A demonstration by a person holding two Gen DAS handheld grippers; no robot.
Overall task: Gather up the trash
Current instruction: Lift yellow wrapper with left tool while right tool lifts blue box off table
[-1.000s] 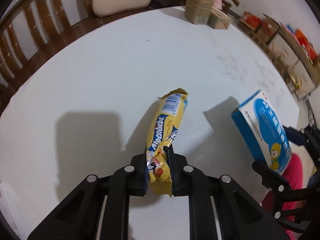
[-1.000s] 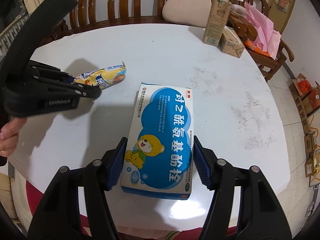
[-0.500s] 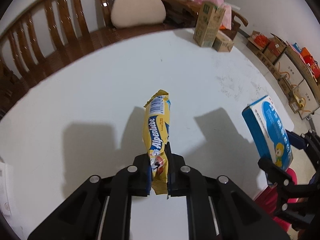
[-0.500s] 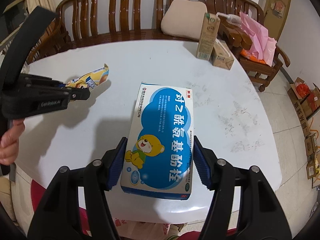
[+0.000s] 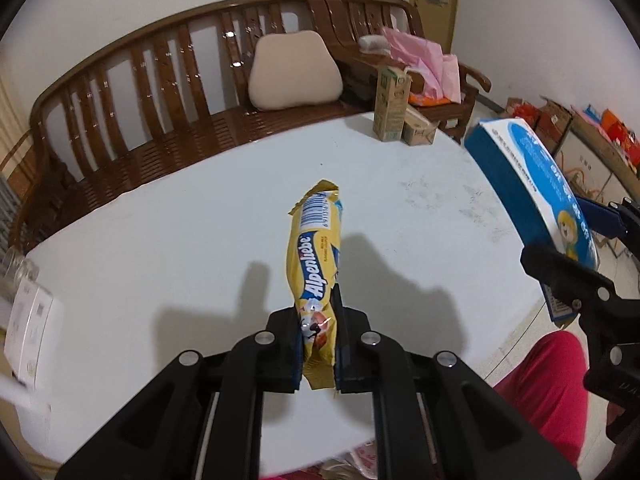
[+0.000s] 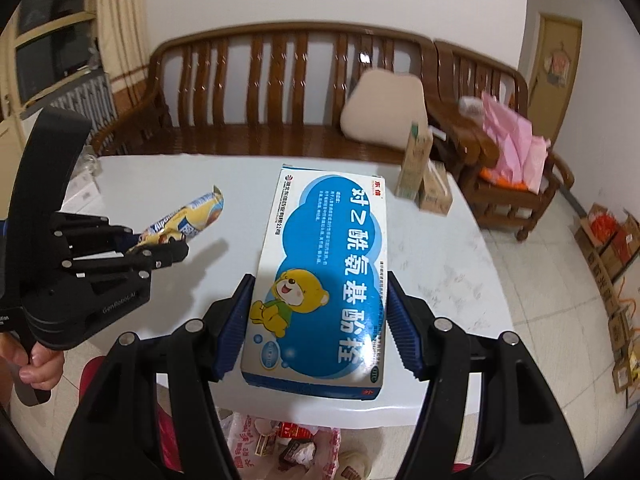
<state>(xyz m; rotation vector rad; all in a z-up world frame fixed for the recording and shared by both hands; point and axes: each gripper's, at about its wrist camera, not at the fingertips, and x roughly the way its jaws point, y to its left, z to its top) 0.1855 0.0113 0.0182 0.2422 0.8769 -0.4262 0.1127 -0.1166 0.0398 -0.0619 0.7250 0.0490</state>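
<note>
Left gripper [image 5: 316, 344] has its jaws pinched nearly together on the lower end of a yellow Alpenliebe wrapper [image 5: 318, 252], which sticks up & away over the white table [image 5: 168, 248], clear of the top, shadow below it. Right gripper [image 6: 316, 322] has jaws spread wide, blue pads pressed on both long sides of a blue-and-white medicine box [image 6: 324, 276] w/ a cartoon bear, held above the table's near edge. In the right wrist view the left gripper sits at the left, a hand [image 6: 34, 356] on its handle. Far right of the table: a tall drink carton [image 5: 392, 106] w/ a small cardboard box [image 5: 418, 134] touching it. Far left edge: white boxes [image 5: 30, 330], poorly seen at the lens rim. Behind the table a wooden bench [image 5: 160, 92] w/ a beige cushion [image 5: 294, 70]; pink bags [image 5: 424, 64] on the seat to the right. Below the near table edge, prob. a plastic bag of wrappers [image 6: 292, 444], partly hidden by the right gripper's arms. Red clothing [image 5: 544, 388] at near right.
</note>
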